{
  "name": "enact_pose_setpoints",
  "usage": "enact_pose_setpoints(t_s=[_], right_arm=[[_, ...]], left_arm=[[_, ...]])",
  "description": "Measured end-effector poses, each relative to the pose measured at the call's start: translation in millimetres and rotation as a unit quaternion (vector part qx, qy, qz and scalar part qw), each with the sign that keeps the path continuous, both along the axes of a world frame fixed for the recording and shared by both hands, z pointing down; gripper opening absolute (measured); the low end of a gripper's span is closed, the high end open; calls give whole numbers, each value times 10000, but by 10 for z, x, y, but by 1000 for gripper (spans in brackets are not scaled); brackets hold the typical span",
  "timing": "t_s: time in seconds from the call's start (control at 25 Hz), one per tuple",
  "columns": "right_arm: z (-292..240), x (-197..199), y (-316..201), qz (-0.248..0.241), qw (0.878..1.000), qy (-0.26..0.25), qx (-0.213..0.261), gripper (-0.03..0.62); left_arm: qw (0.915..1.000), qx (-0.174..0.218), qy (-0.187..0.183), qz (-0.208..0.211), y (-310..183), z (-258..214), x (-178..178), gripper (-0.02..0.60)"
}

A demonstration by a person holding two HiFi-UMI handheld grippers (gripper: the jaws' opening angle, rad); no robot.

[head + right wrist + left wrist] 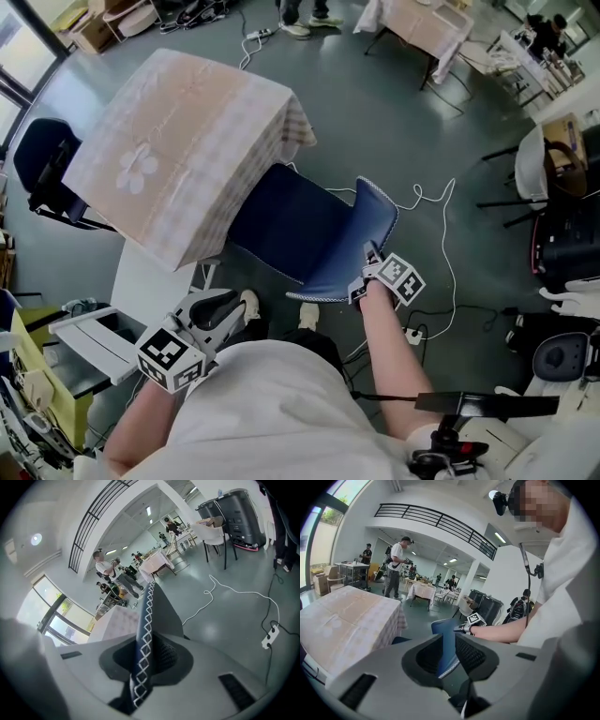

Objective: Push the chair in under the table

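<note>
A blue chair (291, 225) stands with the front of its seat under the table (178, 141), which wears a pale checked cloth. My right gripper (372, 258) is shut on the near side edge of the chair's backrest (361, 234). In the right gripper view that white-stitched edge (146, 616) runs up between the pads of the right gripper (145, 653). My left gripper (230, 305) hangs low beside the person's body, clear of the chair. Its jaws stand apart with nothing between them, and through the gap of the left gripper (446, 656) the chair (443, 627) shows farther off.
A white cable (431, 202) loops over the grey floor right of the chair and ends in a power strip (412, 333). A dark chair (42, 159) stands left of the table, a white shelf (94, 337) at lower left. More chairs (534, 169) and equipment crowd the right.
</note>
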State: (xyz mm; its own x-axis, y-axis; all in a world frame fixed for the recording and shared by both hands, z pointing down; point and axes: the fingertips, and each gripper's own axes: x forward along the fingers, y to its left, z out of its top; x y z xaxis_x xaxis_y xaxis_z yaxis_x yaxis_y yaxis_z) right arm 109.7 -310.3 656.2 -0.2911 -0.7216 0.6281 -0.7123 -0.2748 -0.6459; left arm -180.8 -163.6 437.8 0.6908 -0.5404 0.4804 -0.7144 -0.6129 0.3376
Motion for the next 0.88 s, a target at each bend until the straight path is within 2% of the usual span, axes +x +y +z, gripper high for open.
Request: enact_pose_setpoints(t_s=[0.88], right_arm=[[12,-1303,-449,-68,9997,-205,71,71]], left_arm=[[9999,-63,119,-62,-103,73,-1188,86]])
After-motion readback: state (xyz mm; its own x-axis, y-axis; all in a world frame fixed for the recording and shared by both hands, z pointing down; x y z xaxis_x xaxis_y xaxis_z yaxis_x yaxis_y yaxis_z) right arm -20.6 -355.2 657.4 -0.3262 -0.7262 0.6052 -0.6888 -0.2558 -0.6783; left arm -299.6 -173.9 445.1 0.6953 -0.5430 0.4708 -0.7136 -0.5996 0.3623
